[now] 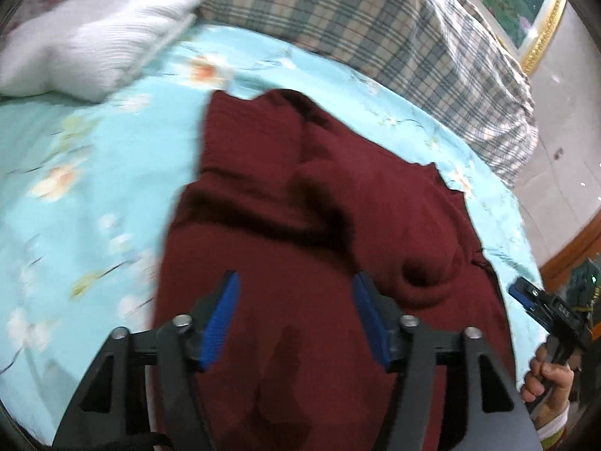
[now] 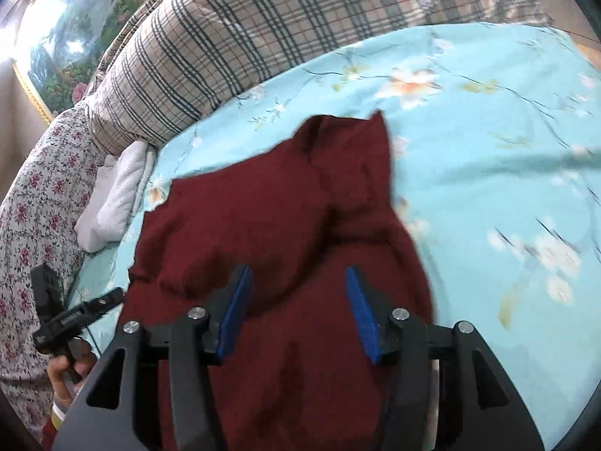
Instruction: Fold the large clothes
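Observation:
A dark red knitted sweater [image 1: 300, 225] lies rumpled on a light blue flowered bedsheet [image 1: 75, 188]; it also shows in the right wrist view [image 2: 263, 225]. My left gripper [image 1: 295, 282] is open above the sweater's near part, nothing between its blue pads [image 1: 221, 315]. My right gripper [image 2: 296, 278] is open above the sweater too, its blue pads [image 2: 360, 312] empty. The right gripper also shows at the right edge of the left wrist view [image 1: 526, 293], and the left gripper at the lower left of the right wrist view [image 2: 109, 297], both hand-held.
A white folded knit [image 1: 94, 45] lies at the sheet's far left; it also shows in the right wrist view [image 2: 116, 195]. A plaid quilt [image 1: 375, 30] is piled along the far side. A flowered cover [image 2: 33, 225] hangs at the left. A framed picture [image 1: 526, 7] is on the wall.

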Demonstrator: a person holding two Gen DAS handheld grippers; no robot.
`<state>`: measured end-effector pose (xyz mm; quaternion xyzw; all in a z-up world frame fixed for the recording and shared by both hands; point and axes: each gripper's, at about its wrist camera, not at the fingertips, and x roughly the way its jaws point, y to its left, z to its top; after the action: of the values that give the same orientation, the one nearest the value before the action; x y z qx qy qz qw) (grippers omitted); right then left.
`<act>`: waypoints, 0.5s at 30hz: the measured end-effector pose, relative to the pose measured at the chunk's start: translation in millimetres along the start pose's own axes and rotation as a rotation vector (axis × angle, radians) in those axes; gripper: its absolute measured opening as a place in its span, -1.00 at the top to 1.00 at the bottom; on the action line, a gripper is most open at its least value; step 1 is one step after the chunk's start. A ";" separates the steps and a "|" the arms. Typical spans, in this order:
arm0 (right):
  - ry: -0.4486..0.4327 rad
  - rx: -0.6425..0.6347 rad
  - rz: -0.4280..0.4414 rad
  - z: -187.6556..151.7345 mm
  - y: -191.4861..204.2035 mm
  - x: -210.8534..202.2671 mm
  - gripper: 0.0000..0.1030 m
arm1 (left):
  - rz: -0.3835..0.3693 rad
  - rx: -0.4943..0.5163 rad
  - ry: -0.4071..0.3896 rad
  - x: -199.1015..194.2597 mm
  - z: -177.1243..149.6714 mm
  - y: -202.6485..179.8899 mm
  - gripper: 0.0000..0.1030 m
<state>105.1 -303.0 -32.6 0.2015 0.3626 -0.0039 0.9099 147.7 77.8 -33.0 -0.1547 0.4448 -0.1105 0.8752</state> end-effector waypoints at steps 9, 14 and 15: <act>0.005 0.094 -0.056 -44.7 -53.3 -45.7 -0.04 | 0.041 -0.096 0.098 -28.4 -52.8 62.9 -0.57; 0.091 0.167 0.109 -71.2 -66.1 -41.0 -0.04 | -0.084 -0.071 0.164 -30.1 -66.2 57.9 -0.82; 0.112 0.174 0.171 -77.5 -65.4 -38.6 -0.04 | -0.103 -0.048 0.179 -30.1 -69.6 53.6 -0.82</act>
<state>15.5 -339.8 -81.6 0.3100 0.3928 0.0537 0.8641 76.7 125.5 -69.1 -0.1878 0.5150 -0.1583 0.8213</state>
